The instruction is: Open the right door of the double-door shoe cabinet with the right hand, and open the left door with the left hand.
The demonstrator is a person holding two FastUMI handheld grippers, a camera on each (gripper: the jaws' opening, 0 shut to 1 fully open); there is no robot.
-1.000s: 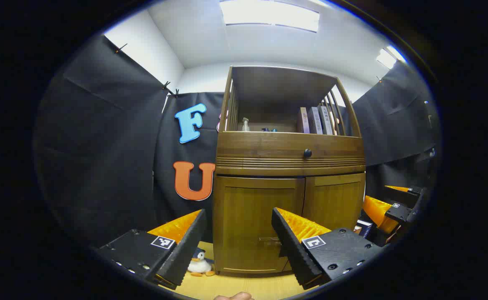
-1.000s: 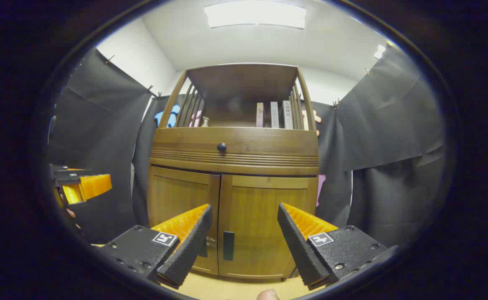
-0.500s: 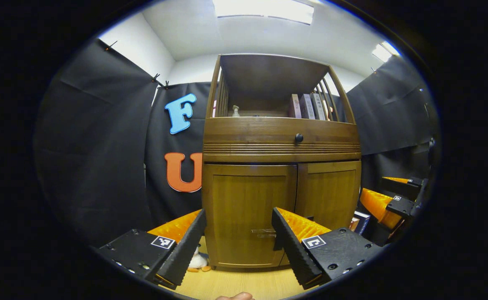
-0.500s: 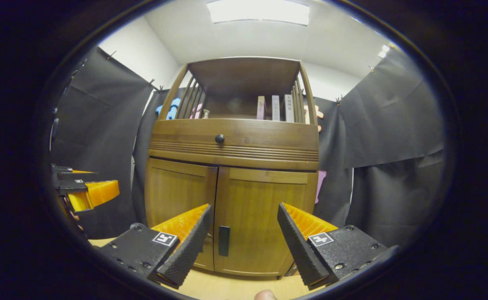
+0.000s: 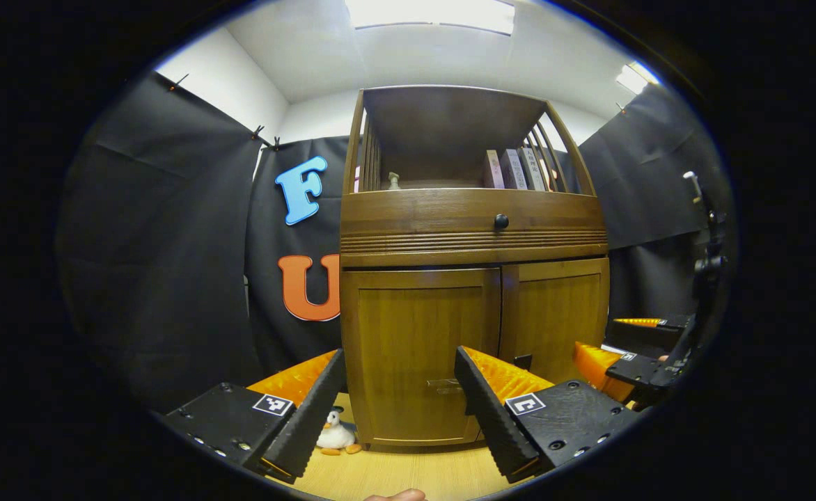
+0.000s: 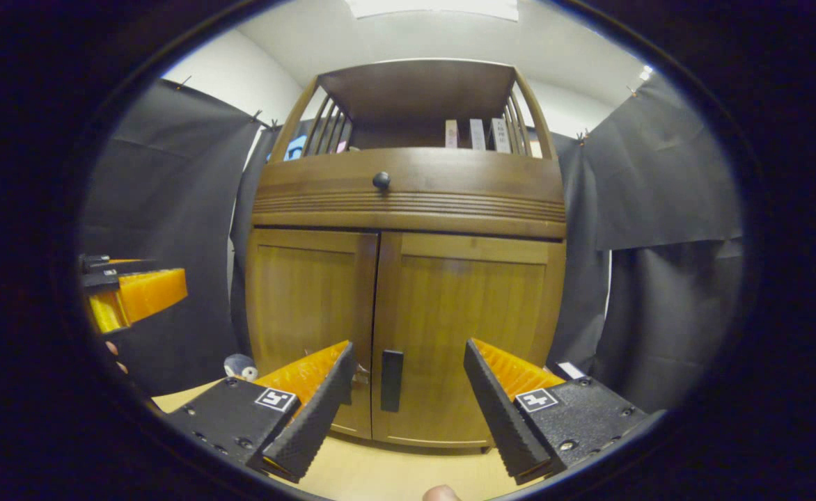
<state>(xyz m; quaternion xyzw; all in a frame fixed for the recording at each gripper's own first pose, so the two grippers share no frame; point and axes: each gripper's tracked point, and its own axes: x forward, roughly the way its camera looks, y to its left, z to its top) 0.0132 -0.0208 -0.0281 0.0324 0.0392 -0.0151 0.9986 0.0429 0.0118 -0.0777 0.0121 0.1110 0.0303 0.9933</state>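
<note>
shoe cabinet stands on pale wood floor, warm brown grained wood, both doors closed. right door is a flat framed panel w/ a dark upright bar handle near the centre seam; left door has a small horizontal handle. above them a ribbed band and a round dark knob. right gripper w/ jaws spread wide, short of the handle, holding nothing. left gripper also spread wide, empty, facing left door. plush penguin at cabinet's foot.
</note>
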